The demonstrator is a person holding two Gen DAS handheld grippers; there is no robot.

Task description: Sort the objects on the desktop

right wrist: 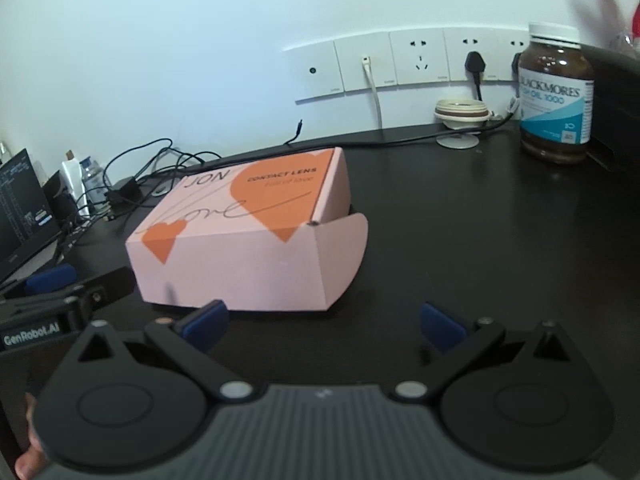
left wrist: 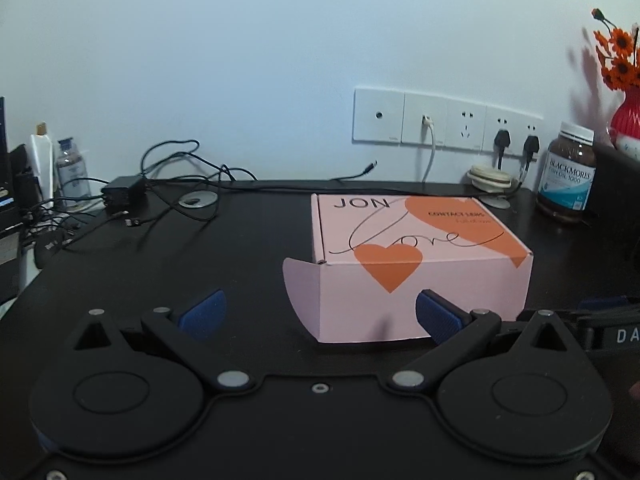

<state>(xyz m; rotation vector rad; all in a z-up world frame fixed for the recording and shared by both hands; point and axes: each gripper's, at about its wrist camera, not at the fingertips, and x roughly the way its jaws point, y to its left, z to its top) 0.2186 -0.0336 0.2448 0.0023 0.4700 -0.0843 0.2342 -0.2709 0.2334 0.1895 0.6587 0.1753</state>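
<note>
A pink cardboard box [left wrist: 416, 256] with orange hearts and a side flap sticking out sits shut on the black desk [left wrist: 160, 264]. My left gripper [left wrist: 320, 314] stands open just in front of the box's near left corner, nothing between its blue pads. In the right wrist view the same pink box [right wrist: 248, 240] lies ahead to the left, and my right gripper [right wrist: 324, 326] is open near its right flap, holding nothing. A brown Blackmores fish oil bottle [right wrist: 556, 96] stands at the back right by the wall.
A tangle of black cables and a charger [left wrist: 124, 192] lies at the back left, beside a small clear bottle [left wrist: 72, 172]. Wall sockets [left wrist: 444, 120] carry plugs. A cream round holder [right wrist: 460, 114] and a red vase of orange flowers [left wrist: 624, 120] stand at the right.
</note>
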